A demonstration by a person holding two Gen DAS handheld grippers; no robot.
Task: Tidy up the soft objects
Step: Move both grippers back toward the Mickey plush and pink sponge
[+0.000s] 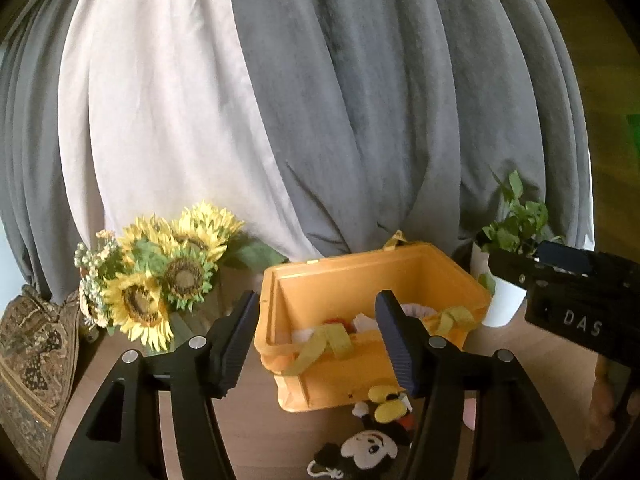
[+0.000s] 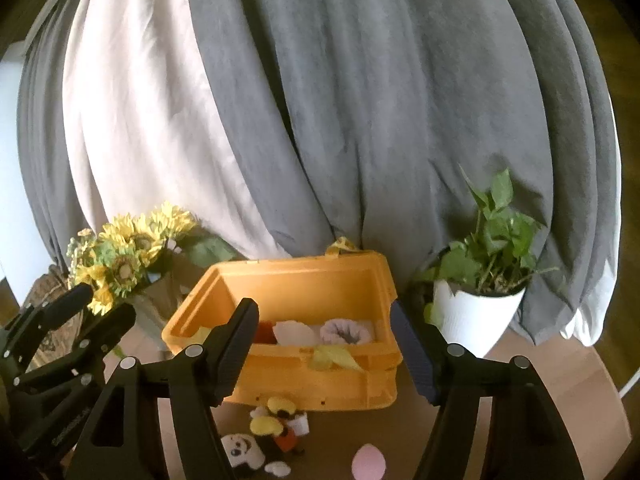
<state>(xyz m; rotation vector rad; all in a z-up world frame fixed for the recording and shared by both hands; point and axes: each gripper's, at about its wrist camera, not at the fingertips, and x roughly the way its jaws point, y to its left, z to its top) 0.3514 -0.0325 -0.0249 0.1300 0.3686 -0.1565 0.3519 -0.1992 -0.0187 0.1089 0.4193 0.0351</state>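
Grippers are both hanging open and empty before the bin (image 2: 304, 356): the left gripper (image 1: 316, 340) and the right gripper (image 2: 326, 348) each have nothing between the pads. No earlier look is on hand, so only their spread stance is being told.

Soft things are sitting in two places. Some, pale and rolled, are already lying inside the orange bin, a red bit beside them. A mouse plush (image 2: 264, 436) is lying on the table (image 2: 560, 392) just in front of the bin's near wall, face up by the look of it, and a pink pad (image 2: 369, 465) is resting near it, to the right.

Judging by its look, the plush is being light, limp and squashy; it is not likely to slip or break, but a limb pinch may let it dangle and swing. Taking hold across the body or head seems best. The pad looks thin and flat, so an edge pinch is probably needed.
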